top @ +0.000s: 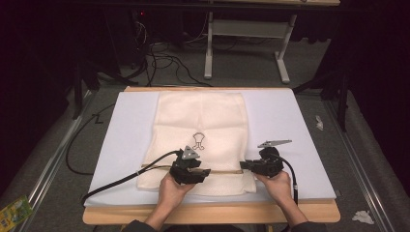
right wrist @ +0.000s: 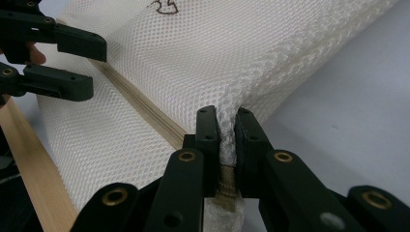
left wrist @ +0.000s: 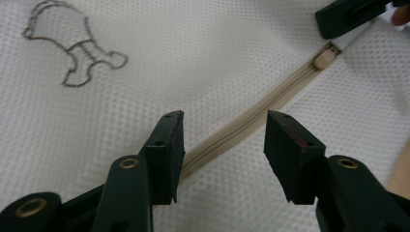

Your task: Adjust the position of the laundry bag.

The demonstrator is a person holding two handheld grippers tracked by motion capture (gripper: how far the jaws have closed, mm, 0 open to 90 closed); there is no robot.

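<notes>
Zipping or unzipping the white mesh bag (top: 198, 130) looks like the job here, and it seems to be only at the start. The tan zipper (left wrist: 251, 118) runs across the bag near the front edge of the surface (top: 290, 125). In the left gripper view the zipper teeth look closed along the whole part that shows, and the little slider (left wrist: 323, 59) sits far along, at the end near the right gripper. So the pull along the zipper is likely left to do.

The right gripper (right wrist: 227, 140) has its jaws squeezed tight on a bunched-up bit of mesh at the bag's right end, just where the zipper stops. It seems to be holding the bag steady.

The left gripper (left wrist: 222, 145) has its jaws wide open, and they hold nothing. The zipper passes right between them, just below the tips. The slider is well apart from these jaws, so the left gripper would have to go to it to grab it.
</notes>
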